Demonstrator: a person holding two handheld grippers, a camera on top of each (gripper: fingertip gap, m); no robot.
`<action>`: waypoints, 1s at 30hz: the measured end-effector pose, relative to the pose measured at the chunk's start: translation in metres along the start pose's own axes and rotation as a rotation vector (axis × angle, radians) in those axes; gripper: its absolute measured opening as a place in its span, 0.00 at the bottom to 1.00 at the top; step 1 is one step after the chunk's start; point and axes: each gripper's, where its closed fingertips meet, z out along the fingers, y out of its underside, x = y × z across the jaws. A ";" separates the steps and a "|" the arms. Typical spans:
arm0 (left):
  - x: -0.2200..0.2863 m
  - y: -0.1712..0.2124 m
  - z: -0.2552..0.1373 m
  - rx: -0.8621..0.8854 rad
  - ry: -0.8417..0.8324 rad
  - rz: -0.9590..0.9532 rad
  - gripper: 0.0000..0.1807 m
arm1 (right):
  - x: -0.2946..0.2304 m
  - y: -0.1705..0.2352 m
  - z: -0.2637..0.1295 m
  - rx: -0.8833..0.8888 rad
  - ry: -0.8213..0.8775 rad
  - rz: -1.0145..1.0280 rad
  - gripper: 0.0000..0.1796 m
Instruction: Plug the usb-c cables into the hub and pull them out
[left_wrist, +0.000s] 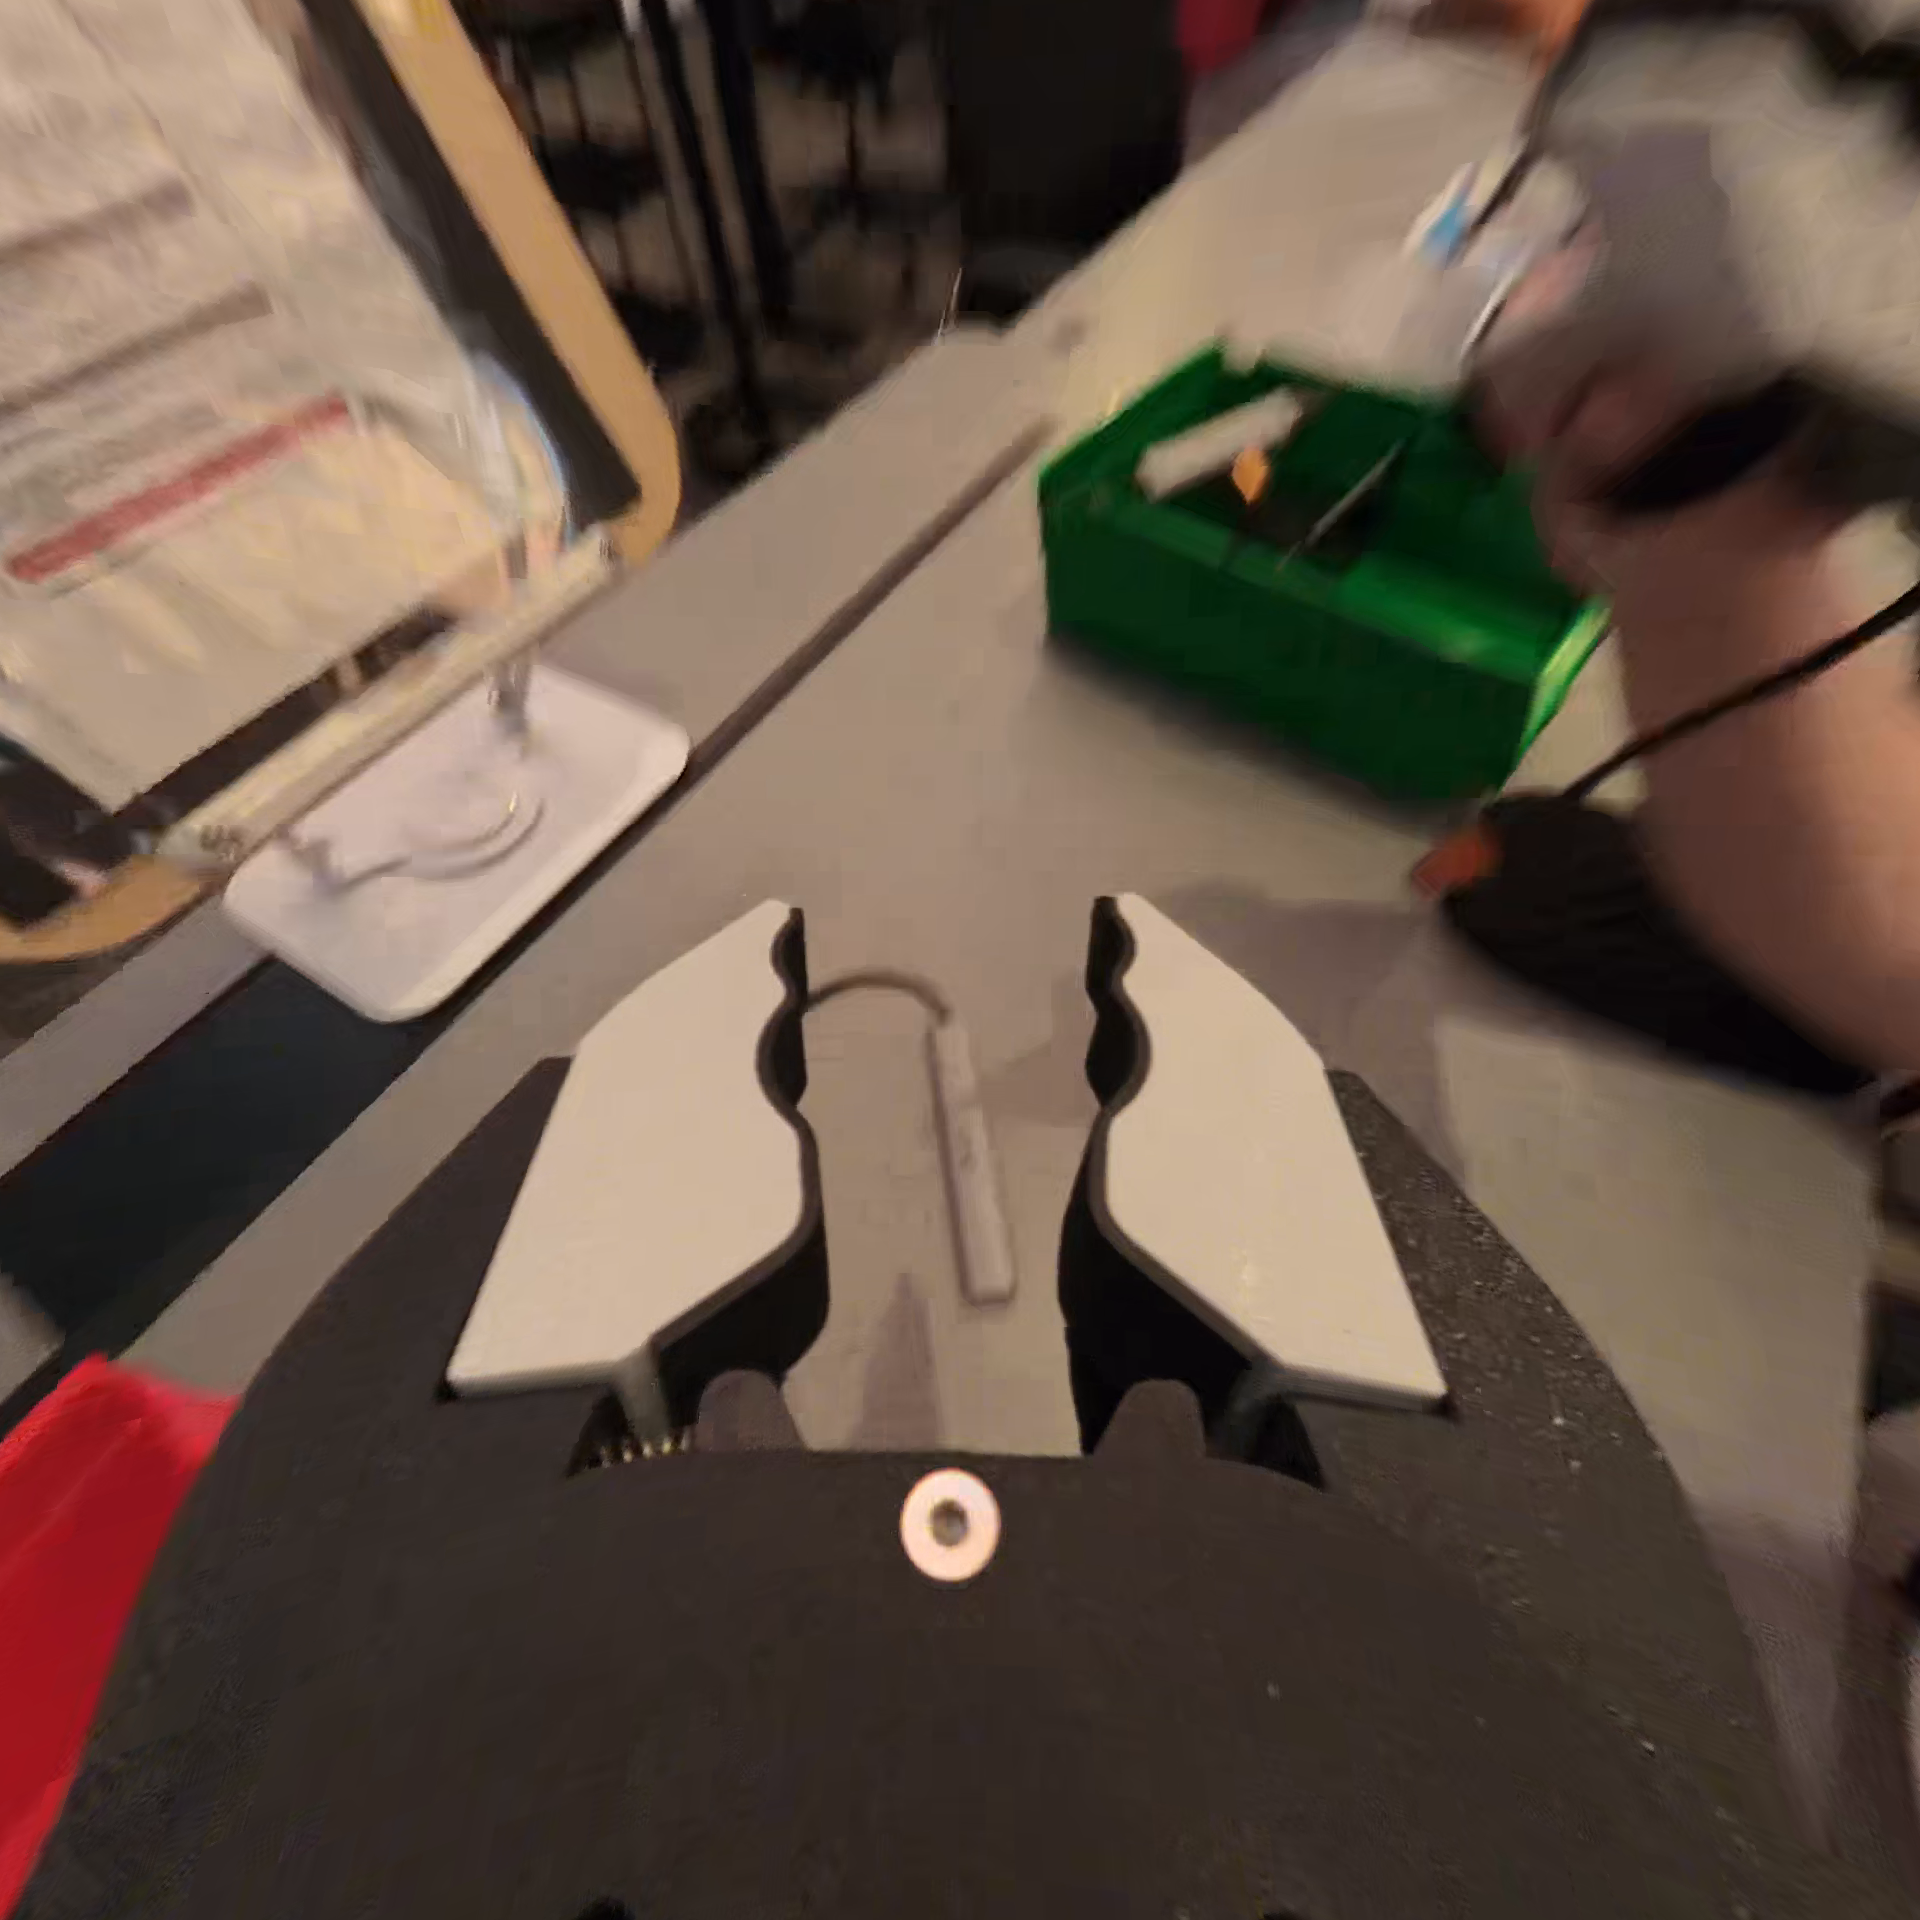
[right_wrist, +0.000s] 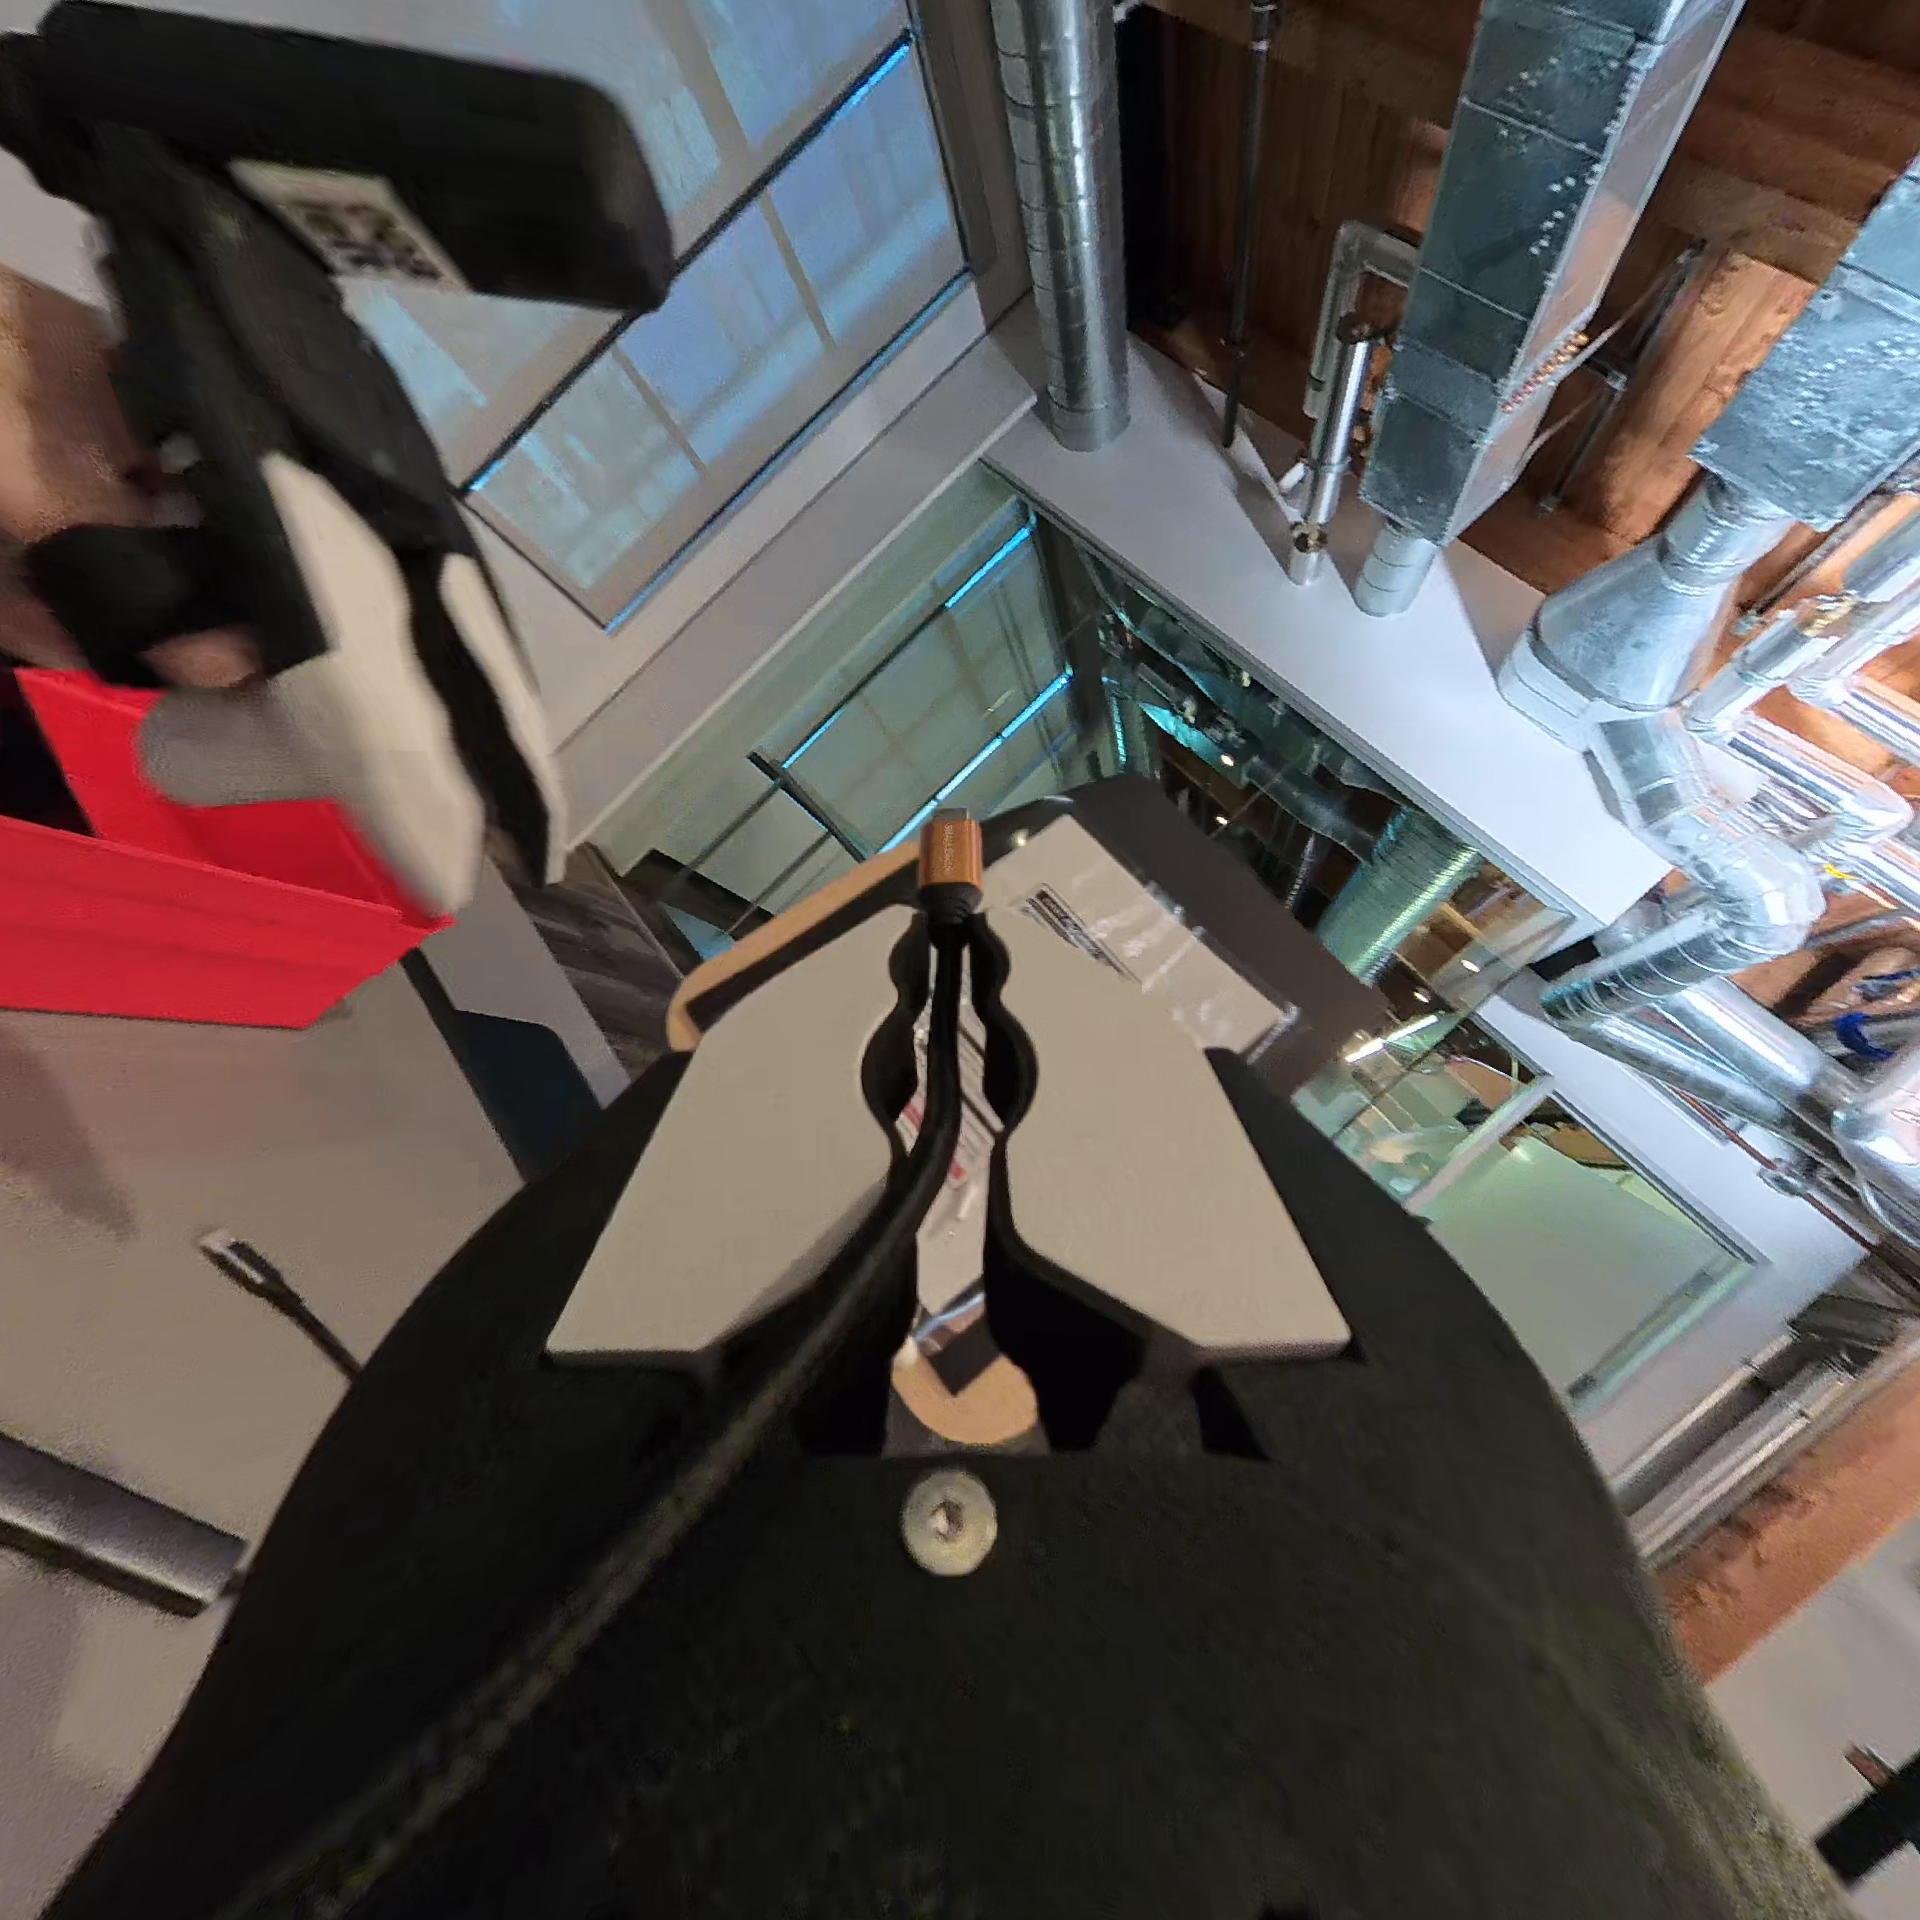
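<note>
Hub (left_wrist: 971, 1164) lies flat on the grey desk (left_wrist: 935, 727), a slim grey bar with squared edges, its short pigtail cable (left_wrist: 878, 987) curling off the far end. It sits in the gap of the left gripper (left_wrist: 945, 935), whose 2 fingers stand spread wide on either side of it, touching nothing. Likely placed so to pin or steady the hub while a plug goes in. Fingers: pale matte plates over black scalloped pads, body rough black print.

Left of the hub, a clear acrylic stand (left_wrist: 457, 831) on a white square base; motion blur is heavy here, so detail is unsure. Further right, a green plastic bin (left_wrist: 1299, 623) with loose parts, then a black coil of cable (left_wrist: 1558, 914) with an orange plug end on the desk.

Right wrist view: a red bin (right_wrist: 208, 914) at left, the left gripper seen above it. Right gripper (right_wrist: 948, 935) is pressed together on the black braided usb-c cable (right_wrist: 925, 1143) just behind its connector (right_wrist: 948, 852), a copper-coloured metal shell with a bare silver tip projecting forward past the fingertips. Holding close behind the plug keeps it stiff for insertion. This gripper points up toward windows and silver ducting, well away from the hub; plugging not yet begun.
</note>
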 end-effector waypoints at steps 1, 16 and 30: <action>-0.003 0.015 0.006 -0.092 -0.031 0.031 0.29 | 0.007 0.001 -0.003 -0.005 0.012 -0.001 0.04; -0.002 0.181 0.088 -0.890 0.051 0.047 0.23 | 0.086 -0.022 -0.058 -0.007 0.229 -0.092 0.04; -0.004 0.220 0.092 -1.071 0.042 0.035 0.22 | 0.108 -0.029 -0.078 0.009 0.296 -0.068 0.04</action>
